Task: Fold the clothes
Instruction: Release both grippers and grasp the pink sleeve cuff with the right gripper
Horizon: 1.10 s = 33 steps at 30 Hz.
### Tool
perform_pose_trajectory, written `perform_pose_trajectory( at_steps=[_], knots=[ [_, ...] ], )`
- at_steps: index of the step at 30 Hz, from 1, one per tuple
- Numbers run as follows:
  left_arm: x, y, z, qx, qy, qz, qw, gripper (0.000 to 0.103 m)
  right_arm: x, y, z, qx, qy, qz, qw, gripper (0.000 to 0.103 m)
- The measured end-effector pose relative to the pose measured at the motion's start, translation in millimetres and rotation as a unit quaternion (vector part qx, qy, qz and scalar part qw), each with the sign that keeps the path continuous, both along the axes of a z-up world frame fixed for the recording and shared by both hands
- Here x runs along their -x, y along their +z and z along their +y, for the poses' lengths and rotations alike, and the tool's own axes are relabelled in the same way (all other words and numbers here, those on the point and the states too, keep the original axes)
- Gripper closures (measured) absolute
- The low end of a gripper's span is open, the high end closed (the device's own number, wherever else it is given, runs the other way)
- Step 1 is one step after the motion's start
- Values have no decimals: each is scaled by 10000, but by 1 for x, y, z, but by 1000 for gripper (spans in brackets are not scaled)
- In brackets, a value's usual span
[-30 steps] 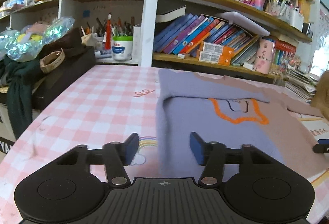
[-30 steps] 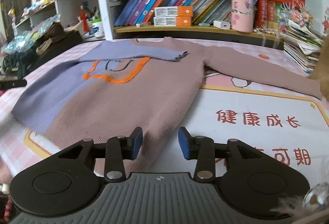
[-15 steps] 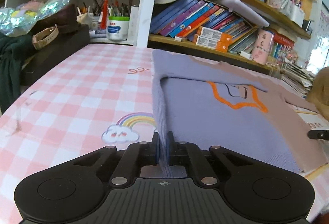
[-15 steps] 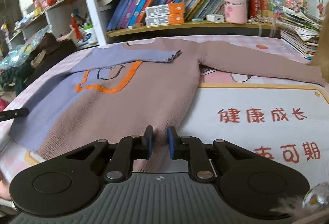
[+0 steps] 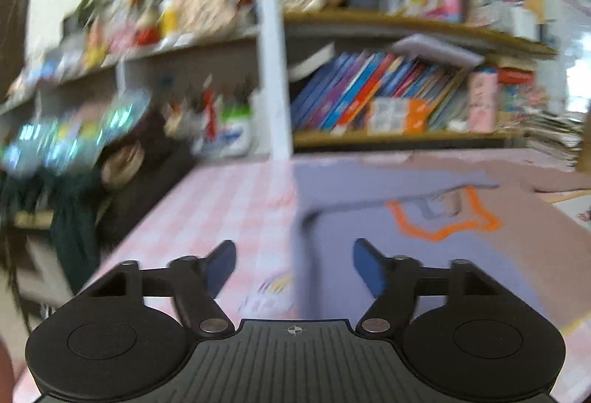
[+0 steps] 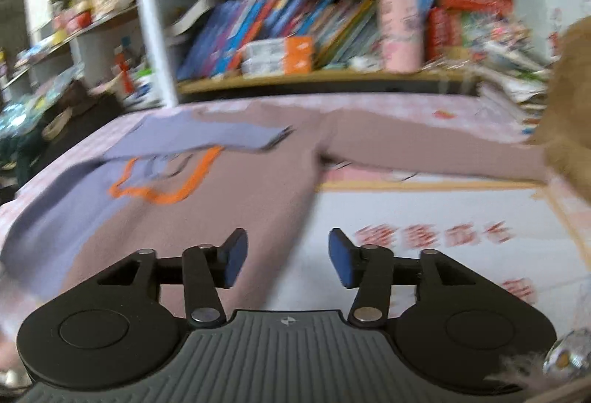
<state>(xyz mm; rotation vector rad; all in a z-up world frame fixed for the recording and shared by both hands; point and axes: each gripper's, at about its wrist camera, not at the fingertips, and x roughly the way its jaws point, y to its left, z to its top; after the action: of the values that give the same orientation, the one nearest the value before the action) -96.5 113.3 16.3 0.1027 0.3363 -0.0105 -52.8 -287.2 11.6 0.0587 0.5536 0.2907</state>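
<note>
Both grippers have let go of the hem since half a second ago: left gripper [image 5: 293, 268] and right gripper [image 6: 284, 257] are opening, empty. The purple-and-brown knitted sweater [image 6: 236, 203] lies flat just ahead of them, its brown sleeve [image 6: 424, 153] unfolded; probably the next step is folding that sleeve.

L claw [image 5: 294, 268]: jaws opening, wide apart, blue pads [image 5: 221, 265] clear, nothing pinched btwn them; pointed fwd and slightly down. R claw [image 6: 284, 259]: jaws opening too, gap narrower than L, pads [image 6: 341, 260] press on nothing; tilted down more steeply. Both views motion-blurred. No hand or sleeve visible.
</note>
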Motion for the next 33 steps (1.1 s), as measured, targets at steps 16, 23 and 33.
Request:
perform_pose_trajectory(
  at_steps=[16, 23, 33],
  knots=[
    [-45, -14, -20, -305, -1188, 141, 9923, 6, -114, 1, -147, 58, -2339, 525, 9708, 37],
    [-49, -19, -13, -152, -1348, 242, 9905, 5, -150, -15, -184, -223, -3051, 958, 9472, 42],
    [-49, -23, -31, -655, -1588, 354, 9845, 1, -164, -21, -169, 139, -2715, 939, 9577, 83]
  ],
)
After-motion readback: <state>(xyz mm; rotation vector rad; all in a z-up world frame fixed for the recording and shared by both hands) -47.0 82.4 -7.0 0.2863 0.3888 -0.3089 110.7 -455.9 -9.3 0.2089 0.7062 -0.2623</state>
